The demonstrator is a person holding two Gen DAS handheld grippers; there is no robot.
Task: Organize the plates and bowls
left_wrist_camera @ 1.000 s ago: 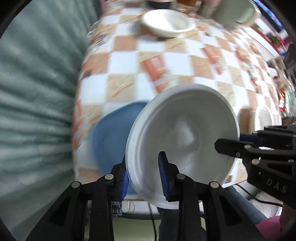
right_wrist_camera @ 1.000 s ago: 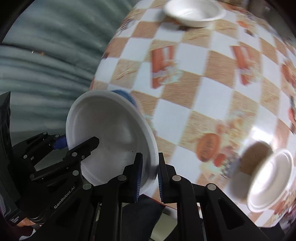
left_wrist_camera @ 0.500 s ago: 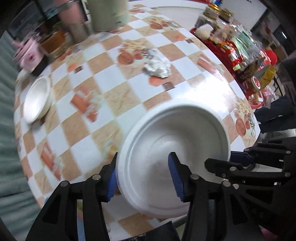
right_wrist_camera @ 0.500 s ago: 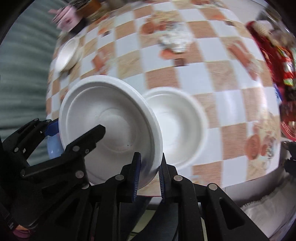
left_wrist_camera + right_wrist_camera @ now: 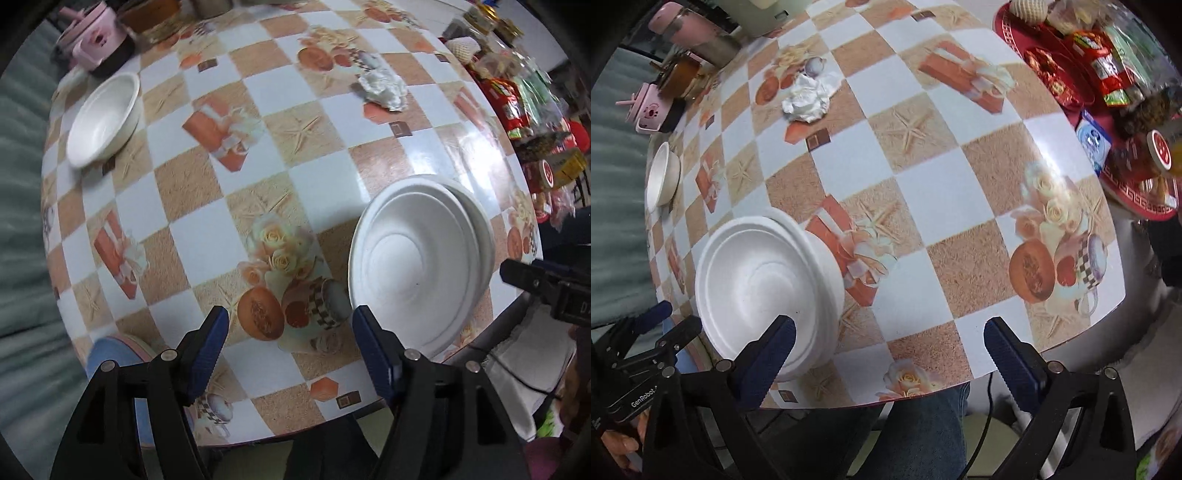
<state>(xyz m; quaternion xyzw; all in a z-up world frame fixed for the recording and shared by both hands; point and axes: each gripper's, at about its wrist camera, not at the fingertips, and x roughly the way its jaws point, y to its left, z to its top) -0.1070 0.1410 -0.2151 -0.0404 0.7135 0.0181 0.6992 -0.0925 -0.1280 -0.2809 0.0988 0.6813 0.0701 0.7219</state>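
A white plate [image 5: 417, 258] lies nested on a white bowl [image 5: 482, 225] near the table's front edge; in the right wrist view this plate [image 5: 764, 284] sits at lower left. My left gripper [image 5: 291, 347] hangs left of the stack, its jaws opening with nothing between them. My right gripper [image 5: 890, 350] stands right of the stack, its jaws opening wide and holding nothing, with its left finger [image 5: 768, 354] overlapping the plate's near rim in the picture. A second white bowl [image 5: 103, 118] rests far left. A blue plate [image 5: 110, 358] peeks out at the table's near-left edge.
A crumpled tissue [image 5: 809, 98] lies mid-table. A pink cup [image 5: 96, 48] and jars stand at the far left corner. A red tray [image 5: 1137, 195] with snack packets fills the right side. A person's jeans-clad leg [image 5: 923, 435] shows below the table edge [image 5: 1052, 347].
Both grippers let go of the white plate, which now rests on the bowl. Each gripper's jaws have spread, and the two have drawn apart to either side of the stack.
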